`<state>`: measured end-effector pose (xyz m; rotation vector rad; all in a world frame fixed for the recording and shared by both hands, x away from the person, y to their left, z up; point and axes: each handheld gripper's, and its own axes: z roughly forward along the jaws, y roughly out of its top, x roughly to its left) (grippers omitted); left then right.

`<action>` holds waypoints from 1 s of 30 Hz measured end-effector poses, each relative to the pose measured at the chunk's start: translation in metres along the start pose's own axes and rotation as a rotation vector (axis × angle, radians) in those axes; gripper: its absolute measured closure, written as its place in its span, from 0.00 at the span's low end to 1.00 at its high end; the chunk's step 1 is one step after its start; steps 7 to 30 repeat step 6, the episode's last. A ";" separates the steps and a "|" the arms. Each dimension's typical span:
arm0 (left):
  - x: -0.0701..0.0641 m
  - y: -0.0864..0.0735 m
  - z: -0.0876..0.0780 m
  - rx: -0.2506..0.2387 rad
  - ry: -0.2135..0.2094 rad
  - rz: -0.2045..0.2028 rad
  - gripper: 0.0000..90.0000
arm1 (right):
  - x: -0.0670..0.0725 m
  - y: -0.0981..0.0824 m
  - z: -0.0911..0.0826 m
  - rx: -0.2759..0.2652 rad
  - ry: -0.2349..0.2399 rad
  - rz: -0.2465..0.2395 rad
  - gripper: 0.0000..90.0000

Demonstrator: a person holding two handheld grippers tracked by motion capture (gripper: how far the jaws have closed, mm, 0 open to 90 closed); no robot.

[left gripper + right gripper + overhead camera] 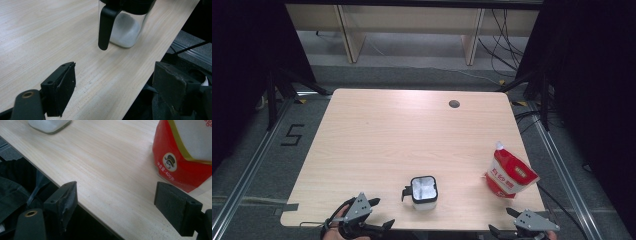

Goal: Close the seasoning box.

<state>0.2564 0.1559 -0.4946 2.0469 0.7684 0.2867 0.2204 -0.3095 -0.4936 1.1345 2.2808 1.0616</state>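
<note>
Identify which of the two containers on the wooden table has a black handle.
The clear square jar with the black rim, holding white powder, has the black handle. The red and white pouch has none.

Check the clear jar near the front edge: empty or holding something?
Holding something: white granules show inside the jar from above and through its clear wall.
</note>
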 end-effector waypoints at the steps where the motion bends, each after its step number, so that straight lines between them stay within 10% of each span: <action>1: 0.002 0.000 0.000 0.010 0.009 0.006 0.20 | 0.000 0.000 0.000 0.000 0.003 0.001 0.22; 30: 0.001 -0.001 0.001 -0.002 -0.008 -0.036 0.19 | 0.000 0.000 0.000 -0.001 0.005 0.000 0.22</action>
